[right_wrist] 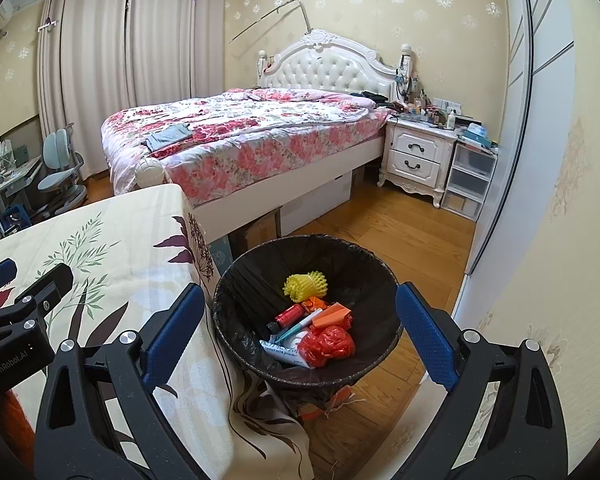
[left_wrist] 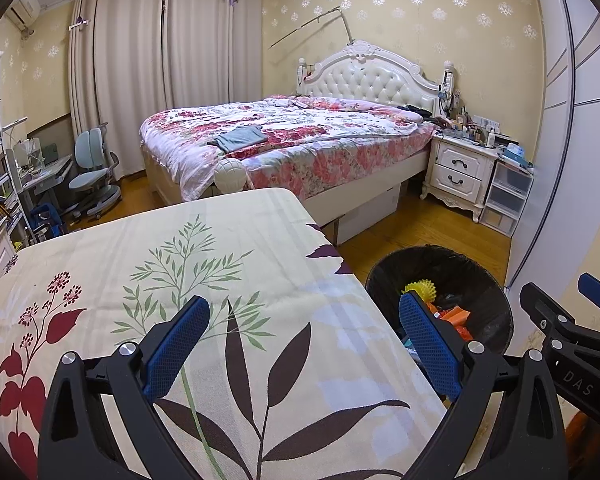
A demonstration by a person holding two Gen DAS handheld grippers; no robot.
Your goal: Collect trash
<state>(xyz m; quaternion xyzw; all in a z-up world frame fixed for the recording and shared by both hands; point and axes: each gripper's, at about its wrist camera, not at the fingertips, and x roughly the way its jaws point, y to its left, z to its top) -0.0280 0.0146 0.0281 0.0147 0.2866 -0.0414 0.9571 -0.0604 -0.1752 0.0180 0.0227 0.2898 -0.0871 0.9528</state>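
Black plastic lines a round bin [right_wrist: 260, 280] that stands on the wood floor [right_wrist: 400, 240], just beside the corner of a cloth-covered table [right_wrist: 112, 240]. The bin already holds a small heap of trash: a yellow foam net [right_wrist: 305, 285] at the back, a red crumpled bag [right_wrist: 327, 343] in front, an orange carton [right_wrist: 332, 317], a small red bottle [right_wrist: 289, 315], a teal pen-like stick [right_wrist: 300, 325] and a white printed packet [right_wrist: 285, 353] underneath.

The right gripper [right_wrist: 300, 340] hovers above the bin, its blue-padded jaws spread wide, one on each side of the rim, holding nothing. The left gripper [left_wrist: 304, 344] hangs over the table edge, also wide open and empty; its right jaw overlaps the bin in the left view.

The tablecloth, cream with green, dark and red leaf prints, shows no loose trash in either view, though its nearest part is hidden behind the grippers. Judging from this, the collecting looks nearly or fully done: the visible rubbish all sits inside the bin and nothing is left in either claw. Whether more trash lies elsewhere cannot be told.

Behind is a bedroom: a bed [right_wrist: 240, 132] with a floral quilt, a white nightstand [right_wrist: 418, 158] and drawn curtains [right_wrist: 120, 60].
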